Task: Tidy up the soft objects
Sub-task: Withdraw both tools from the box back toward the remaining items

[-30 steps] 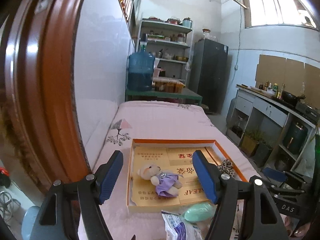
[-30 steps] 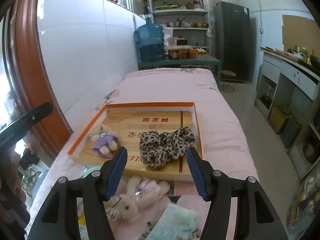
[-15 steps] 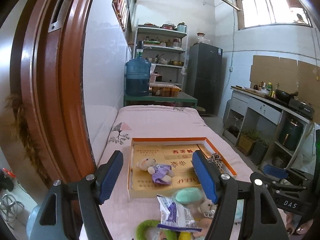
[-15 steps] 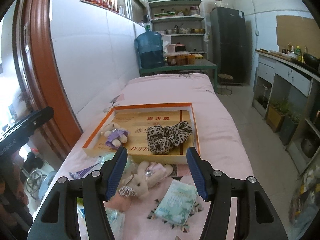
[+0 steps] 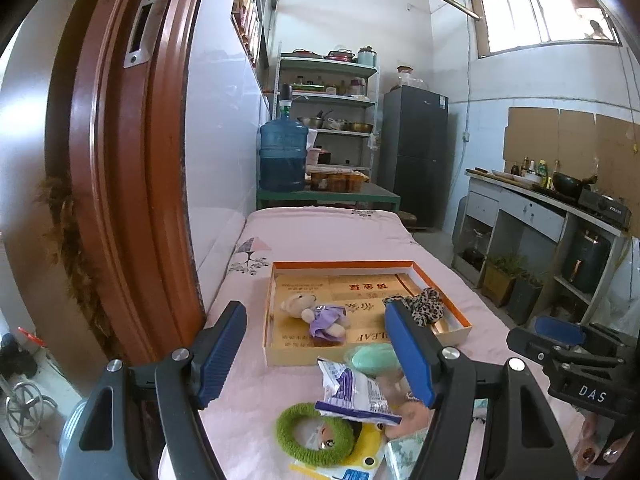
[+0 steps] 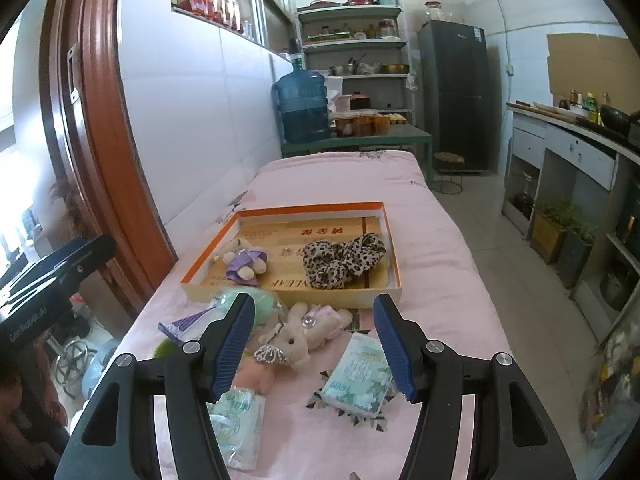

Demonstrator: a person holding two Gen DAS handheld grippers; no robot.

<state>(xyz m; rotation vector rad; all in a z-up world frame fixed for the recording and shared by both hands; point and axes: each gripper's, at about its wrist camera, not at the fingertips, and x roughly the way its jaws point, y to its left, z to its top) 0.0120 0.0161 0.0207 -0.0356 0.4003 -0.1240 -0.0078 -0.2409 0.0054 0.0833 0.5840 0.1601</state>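
In the box (image 6: 394,258) two soft things already lie: the small bear (image 6: 244,260) in a purple dress on the left side and the leopard scrunchie (image 6: 342,256) on the right side, apart from each other. The box stands on the bed (image 6: 432,248) with the pink cover.

What has changed in the last second is the distance. Both hand-held grippers have pulled back from the box toward the near end of the bed, so the pile in front of the box, which was mostly cut off before, is now in full view. The box and its two things have not moved.

In the pile I see a rabbit toy (image 6: 298,338) just before the box wall, a green sponge (image 5: 374,358), a green ring (image 5: 314,434), a snack bag (image 5: 354,394) and two tissue packs (image 6: 358,376).

The left hand-held gripper (image 5: 316,356) has its fingers wide apart and holds nothing; it is above the near left part of the pile. The right hand-held gripper (image 6: 316,344) is also wide apart and empty, with the rabbit toy seen between its fingers.

I judge that one placing is finished and the next pick is being chosen. The rabbit toy seems the likely one for the right side. Much of the task remains, because most soft things are outside the box.
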